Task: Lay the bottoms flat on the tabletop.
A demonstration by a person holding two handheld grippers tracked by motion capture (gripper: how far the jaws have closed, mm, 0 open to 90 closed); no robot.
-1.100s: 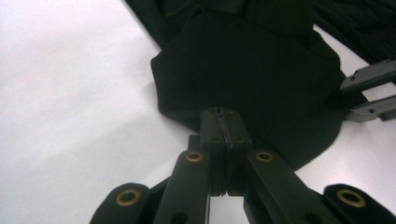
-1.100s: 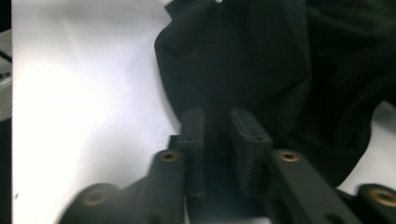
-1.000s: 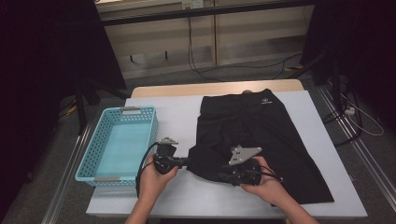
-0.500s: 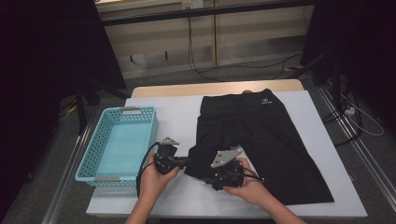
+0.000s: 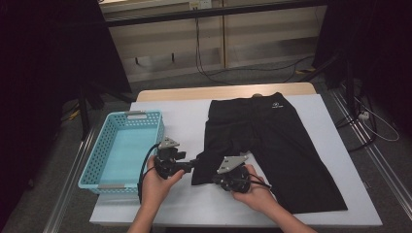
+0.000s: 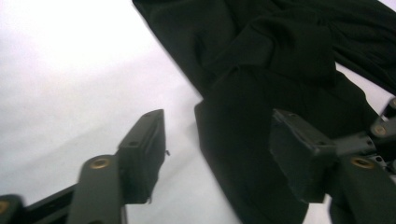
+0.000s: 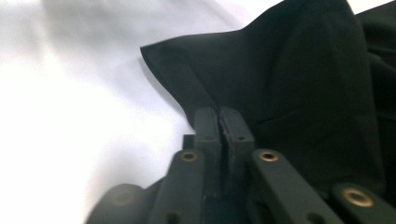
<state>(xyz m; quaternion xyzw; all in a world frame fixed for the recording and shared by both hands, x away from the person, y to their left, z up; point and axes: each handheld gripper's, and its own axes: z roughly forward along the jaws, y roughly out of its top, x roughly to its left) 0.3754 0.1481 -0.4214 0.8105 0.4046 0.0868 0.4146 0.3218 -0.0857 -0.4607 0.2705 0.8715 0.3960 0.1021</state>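
Shorts [image 5: 272, 141] lie spread on your white table [image 5: 184, 111] beside a blue basket [image 5: 121, 150], your left gripper [image 6: 210, 154] gapes wide around one leg's hem, and your right gripper [image 7: 218, 122] pinches that hem tight.

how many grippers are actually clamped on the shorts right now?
1. The right gripper is shut on the hem of the black shorts, near the table's front edge. The left gripper is open, its jaws on either side of the hem's corner, not clamped.

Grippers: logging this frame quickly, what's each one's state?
Left gripper: open, jaws either side of the black shorts' hem.
Right gripper: shut on the shorts' edge.
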